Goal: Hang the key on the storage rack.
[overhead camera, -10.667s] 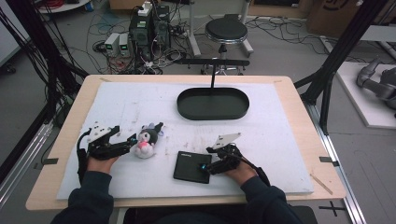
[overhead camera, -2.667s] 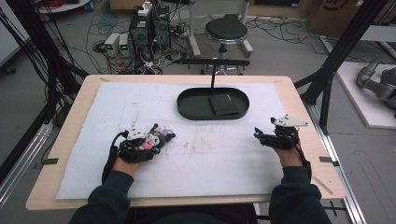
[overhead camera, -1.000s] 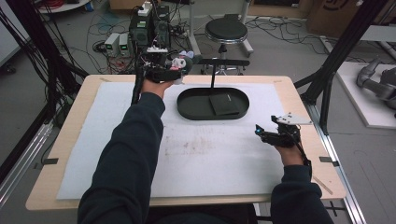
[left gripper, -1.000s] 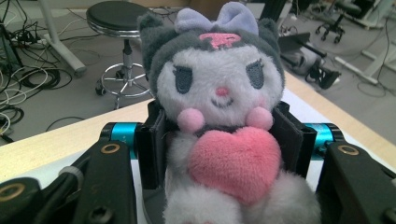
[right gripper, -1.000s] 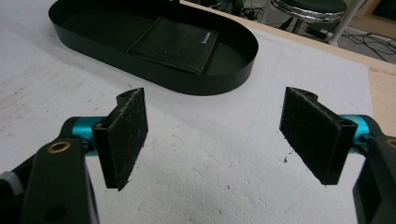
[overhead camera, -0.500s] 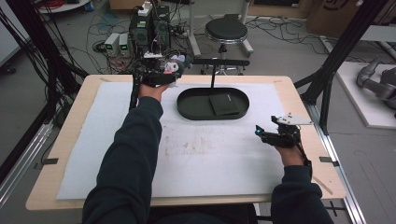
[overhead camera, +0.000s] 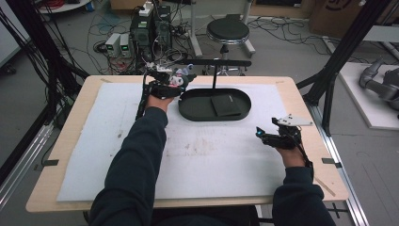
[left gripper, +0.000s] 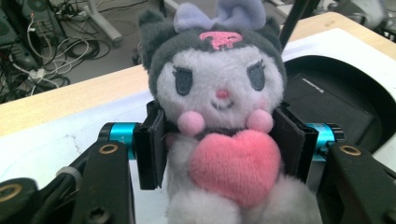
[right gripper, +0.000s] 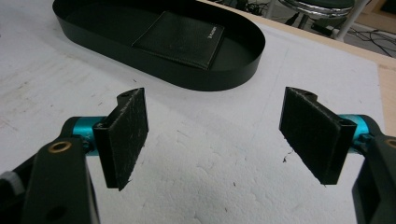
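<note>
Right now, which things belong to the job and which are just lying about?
In the job:
plush toy, between the left hand-held gripper's jaws
black oval tray
black wallet, lying in the tray
right hand-held gripper, open

Lying about:
stool
computer boxes
floor cables

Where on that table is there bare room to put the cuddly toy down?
The white mat lies bare between the black tray and the right claw, and along its left side. The tray holds a dark wallet at its right; its left half is free.
</note>
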Motion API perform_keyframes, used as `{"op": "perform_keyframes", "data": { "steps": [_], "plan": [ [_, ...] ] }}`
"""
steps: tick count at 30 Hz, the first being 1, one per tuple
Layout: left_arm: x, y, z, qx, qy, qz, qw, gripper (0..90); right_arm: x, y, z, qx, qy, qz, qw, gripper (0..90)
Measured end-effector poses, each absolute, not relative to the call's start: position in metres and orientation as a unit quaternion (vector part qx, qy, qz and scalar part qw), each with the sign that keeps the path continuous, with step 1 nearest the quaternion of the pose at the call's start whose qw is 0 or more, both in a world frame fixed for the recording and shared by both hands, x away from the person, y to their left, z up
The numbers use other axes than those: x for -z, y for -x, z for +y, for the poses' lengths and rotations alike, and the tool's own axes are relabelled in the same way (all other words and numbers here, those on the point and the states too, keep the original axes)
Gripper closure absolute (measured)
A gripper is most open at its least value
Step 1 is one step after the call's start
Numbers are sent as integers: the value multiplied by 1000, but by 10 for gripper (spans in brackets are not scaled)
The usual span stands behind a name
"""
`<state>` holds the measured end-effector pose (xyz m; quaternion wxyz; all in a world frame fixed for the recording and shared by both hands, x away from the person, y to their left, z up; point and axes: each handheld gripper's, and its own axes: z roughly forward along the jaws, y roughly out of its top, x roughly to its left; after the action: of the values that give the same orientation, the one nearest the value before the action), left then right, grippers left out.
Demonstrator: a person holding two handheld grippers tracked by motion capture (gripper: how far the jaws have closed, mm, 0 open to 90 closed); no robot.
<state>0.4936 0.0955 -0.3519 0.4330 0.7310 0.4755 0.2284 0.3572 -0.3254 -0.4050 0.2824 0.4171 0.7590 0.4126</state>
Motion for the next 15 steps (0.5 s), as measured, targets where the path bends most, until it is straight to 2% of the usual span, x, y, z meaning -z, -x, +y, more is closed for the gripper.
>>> {"op": "perform_keyframes", "data": {
  "steps": [5, 8, 15],
  "plan": [
    [360, -500, 95, -225, -728, 492, 421, 360, 406, -357, -326, -413, -418, 759, 279, 243],
    [367, -501, 97, -209, -740, 492, 408, 365, 406, -356, -327, -413, -420, 758, 279, 243],
    [373, -496, 111, -201, -731, 500, 419, 315, 406, -355, -328, -415, -417, 759, 280, 247]
  ]
}}
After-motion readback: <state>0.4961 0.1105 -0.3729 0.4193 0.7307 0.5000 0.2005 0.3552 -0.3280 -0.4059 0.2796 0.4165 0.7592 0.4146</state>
